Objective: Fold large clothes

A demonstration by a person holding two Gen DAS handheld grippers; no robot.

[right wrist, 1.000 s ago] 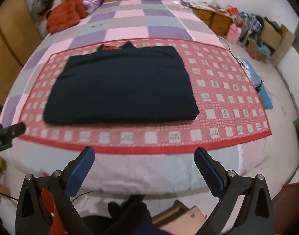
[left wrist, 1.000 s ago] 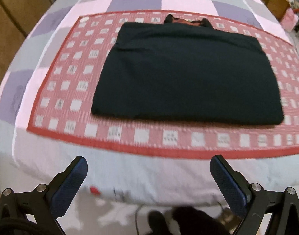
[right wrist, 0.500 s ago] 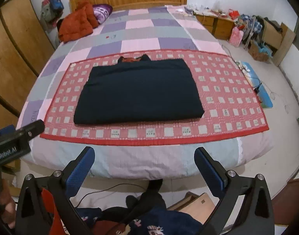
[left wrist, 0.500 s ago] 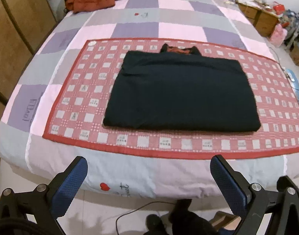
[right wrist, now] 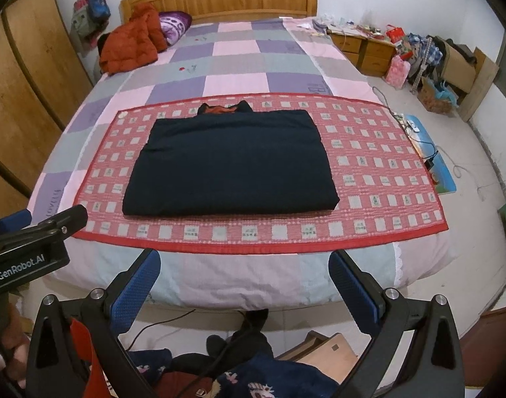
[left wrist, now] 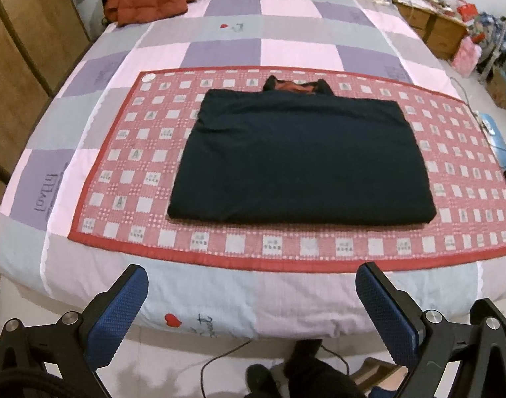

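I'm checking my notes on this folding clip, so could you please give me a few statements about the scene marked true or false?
1. The dark garment lies folded on the red checked mat. True.
2. The left gripper is shut on the garment. False: it is open and holds nothing.
3. The right gripper is open. True.
4. An orange jacket lies near the headboard. True.
5. The garment hangs over the bed's near edge. False: it sits wholly on the mat.
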